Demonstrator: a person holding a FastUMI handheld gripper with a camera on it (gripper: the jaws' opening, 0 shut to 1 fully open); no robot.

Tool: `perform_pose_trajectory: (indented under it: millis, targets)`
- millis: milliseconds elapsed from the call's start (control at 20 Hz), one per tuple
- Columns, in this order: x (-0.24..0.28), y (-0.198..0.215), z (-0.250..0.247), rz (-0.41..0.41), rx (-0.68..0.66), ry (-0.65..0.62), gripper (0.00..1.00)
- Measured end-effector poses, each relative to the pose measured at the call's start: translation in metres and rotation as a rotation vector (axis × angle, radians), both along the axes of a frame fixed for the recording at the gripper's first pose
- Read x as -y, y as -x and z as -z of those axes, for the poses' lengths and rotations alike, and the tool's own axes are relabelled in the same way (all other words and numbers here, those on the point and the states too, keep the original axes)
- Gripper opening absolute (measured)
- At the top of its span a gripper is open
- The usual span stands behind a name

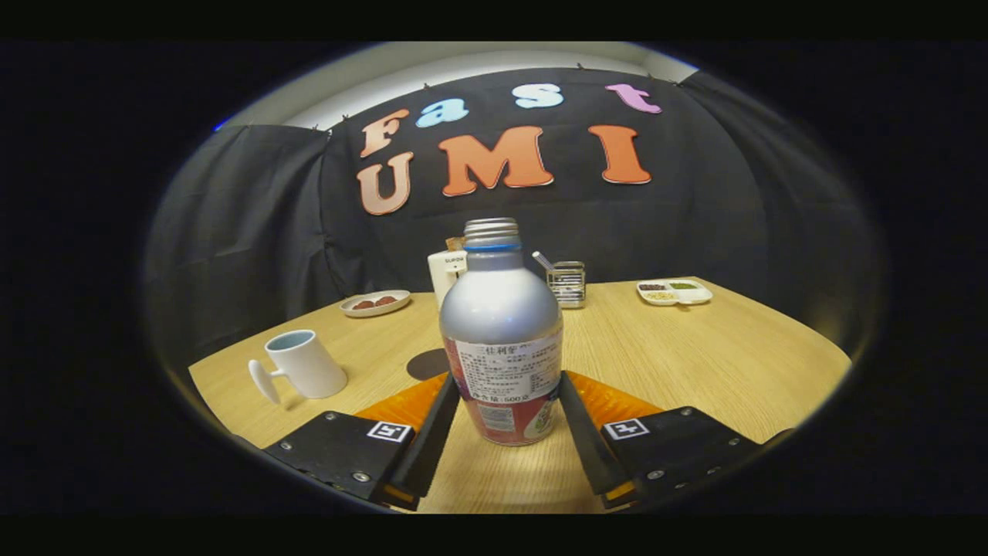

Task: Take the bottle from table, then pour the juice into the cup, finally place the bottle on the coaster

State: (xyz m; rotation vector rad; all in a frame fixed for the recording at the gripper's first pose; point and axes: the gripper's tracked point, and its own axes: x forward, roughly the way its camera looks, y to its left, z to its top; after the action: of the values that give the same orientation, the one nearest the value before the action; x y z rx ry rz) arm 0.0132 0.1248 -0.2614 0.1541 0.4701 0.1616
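The bottle [501,332] stands upright on the counter [695,347], flanked at its lower label by the tongs [502,398]; whether it is pinched cannot be told. The taking step is judged in hand. Next, a firm grip and a lift toward the cup [302,364] are required.

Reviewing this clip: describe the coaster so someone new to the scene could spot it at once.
Start at the wooden table and find the silver bottle standing upright between the fingers of the hand-held gripper, which sit against its sides. The coaster lies flat just beyond the bottle, between it and the white cup. It is the dark round disc, partly hidden.
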Motion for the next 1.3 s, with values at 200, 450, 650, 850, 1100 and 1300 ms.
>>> perform_pose_trajectory:
  millis: [200,450,650,850,1100,1300]
  targets:
    - [-0.007,-0.005,-0.017,-0.022,0.026,0.039,0.76]
    - [-0.016,-0.015,-0.034,-0.065,0.07,0.21,0.76]
    - [-0.025,-0.023,-0.036,-0.088,0.085,0.329,0.76]
    - [-0.03,-0.03,-0.037,-0.108,0.103,0.473,0.76]
    - [-0.04,-0.038,-0.041,-0.148,0.147,0.688,0.76]
    - [-0.055,-0.043,-0.048,-0.196,0.206,0.813,0.75]
